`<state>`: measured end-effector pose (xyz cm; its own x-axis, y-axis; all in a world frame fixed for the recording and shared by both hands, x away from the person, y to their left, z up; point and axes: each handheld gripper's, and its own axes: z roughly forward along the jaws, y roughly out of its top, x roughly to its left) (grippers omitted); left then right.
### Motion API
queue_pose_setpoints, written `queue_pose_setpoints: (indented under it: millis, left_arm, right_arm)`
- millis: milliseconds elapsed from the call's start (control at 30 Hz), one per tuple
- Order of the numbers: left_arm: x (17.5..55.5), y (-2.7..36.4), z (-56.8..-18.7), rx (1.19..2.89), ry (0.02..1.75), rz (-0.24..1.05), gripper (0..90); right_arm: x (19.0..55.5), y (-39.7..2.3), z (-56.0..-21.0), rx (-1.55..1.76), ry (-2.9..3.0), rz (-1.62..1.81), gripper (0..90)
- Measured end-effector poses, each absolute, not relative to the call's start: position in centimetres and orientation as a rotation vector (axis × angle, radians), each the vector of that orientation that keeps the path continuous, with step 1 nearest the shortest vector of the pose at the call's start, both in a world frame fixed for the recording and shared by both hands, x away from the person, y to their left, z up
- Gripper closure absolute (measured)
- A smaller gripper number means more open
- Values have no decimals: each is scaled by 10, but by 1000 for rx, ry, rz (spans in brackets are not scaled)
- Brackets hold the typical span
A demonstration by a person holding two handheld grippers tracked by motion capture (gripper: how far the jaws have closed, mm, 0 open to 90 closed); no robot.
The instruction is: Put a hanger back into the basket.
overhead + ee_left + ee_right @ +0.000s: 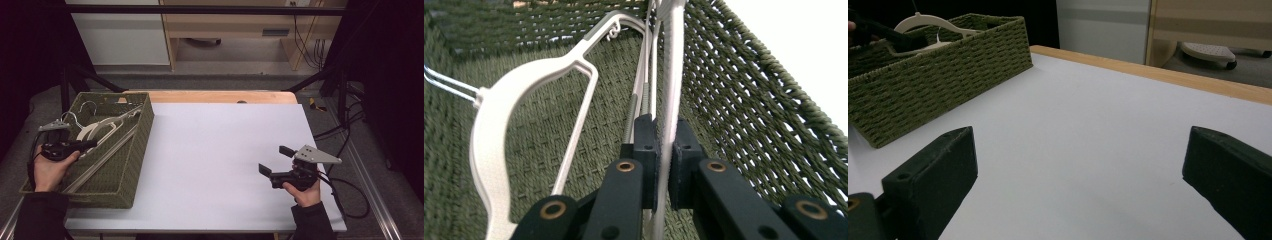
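My left tongs sit inside the green woven basket at the left edge of the tabletop, and they are clenched on the straight bar of a white hanger. In the left gripper view the two black pads press on that pale bar from either side, with the basket's right wall just beside it. A second white hanger, the curved-shouldered one, lies to the left of the grasped bar on the basket floor, its wire hook pointing off to the left. From the high view I see the hangers heaped in the far half of the basket, long bars running down toward its near end.

My right tongs hang released, jaws standing wide apart with nothing between them, low above the bare white sheet at the near right of the tabletop, well apart from the basket. The right gripper view looks across the sheet at the basket's side.
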<state>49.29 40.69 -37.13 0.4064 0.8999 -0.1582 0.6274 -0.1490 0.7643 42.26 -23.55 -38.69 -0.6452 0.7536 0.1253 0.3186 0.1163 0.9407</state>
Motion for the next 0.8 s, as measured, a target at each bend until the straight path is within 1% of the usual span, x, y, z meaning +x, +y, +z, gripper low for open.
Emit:
queue_pose_setpoints:
  millis: [167, 367, 500, 533, 733, 800]
  left_arm:
    - [496, 413, -374, 1876, 1366, 451, 831]
    - [500, 429, -390, 1848, 1499, 448, 812]
    - [501, 428, -390, 1870, 1530, 474, 804]
    - [501, 428, -390, 1881, 1536, 489, 794]
    - [499, 434, -387, 1868, 1601, 529, 620]
    - [497, 437, -386, 1857, 1605, 536, 607]
  right_arm:
    - [423, -235, -387, 1043, 2012, 1545, 18]
    - [423, -236, -387, 1039, 2019, 1542, 18]
    - [423, -234, -388, 1044, 2017, 1539, 18]
    - [424, -234, -388, 1040, 2018, 1540, 18]
    - [423, -233, -388, 1047, 2020, 1541, 18]
    - [423, -234, -388, 1043, 2023, 1538, 18]
